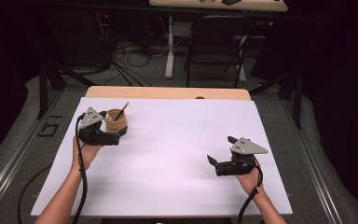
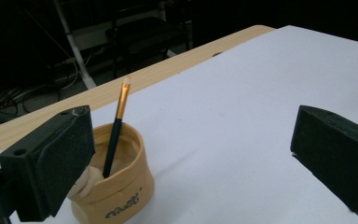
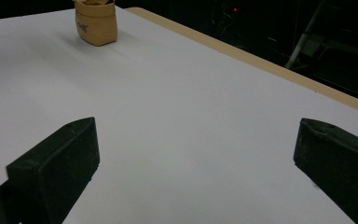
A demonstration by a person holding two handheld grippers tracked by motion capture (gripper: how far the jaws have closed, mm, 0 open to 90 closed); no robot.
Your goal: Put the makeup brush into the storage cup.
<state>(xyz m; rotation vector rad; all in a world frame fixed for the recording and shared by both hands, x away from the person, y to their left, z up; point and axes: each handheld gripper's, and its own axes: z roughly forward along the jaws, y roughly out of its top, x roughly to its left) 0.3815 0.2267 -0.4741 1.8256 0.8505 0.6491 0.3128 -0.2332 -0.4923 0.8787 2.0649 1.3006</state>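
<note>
A small tan fabric pouch (image 1: 118,121) stands upright at the far left of the white sheet, with a dark pencil (image 1: 122,110) leaning out of it, eraser end up. My left gripper (image 1: 112,126) is open around the pouch. In the left gripper view the pouch (image 2: 116,191) sits just inside the left jaw, the pencil (image 2: 116,126) rises from it, and my left gripper (image 2: 191,161) has a wide gap. My right gripper (image 1: 221,149) is open at the right, low over bare sheet, aimed left. The right gripper view shows my right gripper (image 3: 193,170) holding nothing and the pouch (image 3: 95,23) far off.
The white sheet (image 1: 177,154) covers most of a wooden table, whose bare strip (image 1: 168,92) shows along the far edge. Behind it stand a black folding chair (image 1: 216,42), a white table leg (image 1: 169,46) and floor cables (image 1: 130,56).
</note>
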